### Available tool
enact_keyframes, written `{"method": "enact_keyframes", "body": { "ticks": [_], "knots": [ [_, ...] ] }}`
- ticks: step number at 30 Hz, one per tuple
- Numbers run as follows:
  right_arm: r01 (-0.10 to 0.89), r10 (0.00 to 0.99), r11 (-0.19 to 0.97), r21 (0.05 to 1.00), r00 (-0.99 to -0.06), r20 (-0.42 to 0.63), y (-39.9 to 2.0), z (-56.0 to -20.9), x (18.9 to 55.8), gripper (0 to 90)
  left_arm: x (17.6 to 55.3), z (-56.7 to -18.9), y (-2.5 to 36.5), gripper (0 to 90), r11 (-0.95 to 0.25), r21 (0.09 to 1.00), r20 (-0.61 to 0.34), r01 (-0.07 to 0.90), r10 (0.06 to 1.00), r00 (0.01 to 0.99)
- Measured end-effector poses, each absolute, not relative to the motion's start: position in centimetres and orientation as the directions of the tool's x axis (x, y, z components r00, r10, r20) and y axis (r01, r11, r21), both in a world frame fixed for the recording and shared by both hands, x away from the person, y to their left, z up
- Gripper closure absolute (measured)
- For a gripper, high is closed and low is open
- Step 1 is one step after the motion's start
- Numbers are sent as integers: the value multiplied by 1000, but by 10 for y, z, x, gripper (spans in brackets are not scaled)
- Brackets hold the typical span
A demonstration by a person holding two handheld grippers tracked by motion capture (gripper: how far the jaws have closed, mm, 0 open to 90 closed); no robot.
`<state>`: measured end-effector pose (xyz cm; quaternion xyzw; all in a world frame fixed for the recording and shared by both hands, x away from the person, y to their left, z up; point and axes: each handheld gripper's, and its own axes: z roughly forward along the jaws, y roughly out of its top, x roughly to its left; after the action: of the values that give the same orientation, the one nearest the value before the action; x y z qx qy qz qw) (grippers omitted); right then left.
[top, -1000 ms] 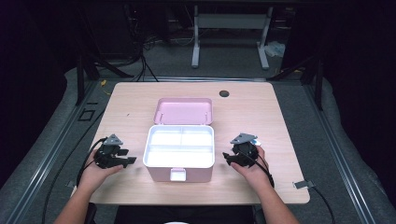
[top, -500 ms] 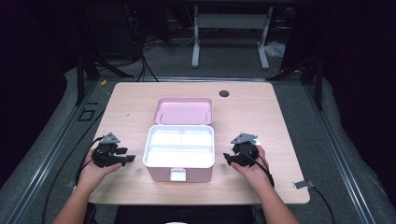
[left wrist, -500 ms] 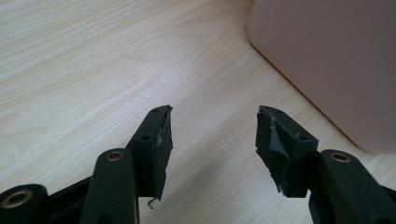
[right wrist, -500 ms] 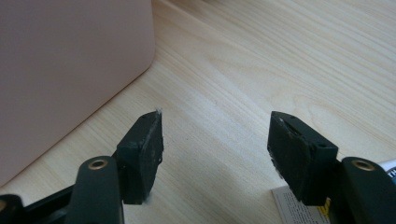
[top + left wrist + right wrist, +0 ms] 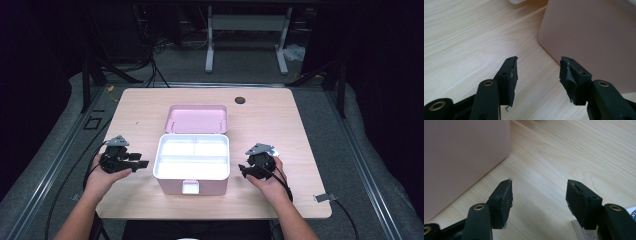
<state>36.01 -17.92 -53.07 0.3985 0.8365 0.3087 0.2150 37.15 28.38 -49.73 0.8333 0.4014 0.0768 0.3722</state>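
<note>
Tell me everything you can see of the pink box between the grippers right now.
The pink box sits near the middle of the wooden table, toward its front edge. It looks like smooth plastic, with rounded corners. Its lid is swung open and lies back behind the body, inner face up. Inside rests a white tray split into compartments, which look empty. A pale latch tab sits on the front wall. The left gripper and right gripper flank it, jaws open, neither touching it.

From my left tool's view the pink box runs off the top and right edges, and a printed label beside my right tool is cut off and unreadable.
</note>
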Motion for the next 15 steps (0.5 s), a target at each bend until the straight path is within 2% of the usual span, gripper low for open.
{"method": "enact_keyframes", "body": {
  "ticks": [15],
  "knots": [
    [524, 792, 497, 691, -600, -114, -179, -530, 360, 383, 382, -457, 273, 490, -409, 721, -146, 559, 699, 700]
  ]
}}
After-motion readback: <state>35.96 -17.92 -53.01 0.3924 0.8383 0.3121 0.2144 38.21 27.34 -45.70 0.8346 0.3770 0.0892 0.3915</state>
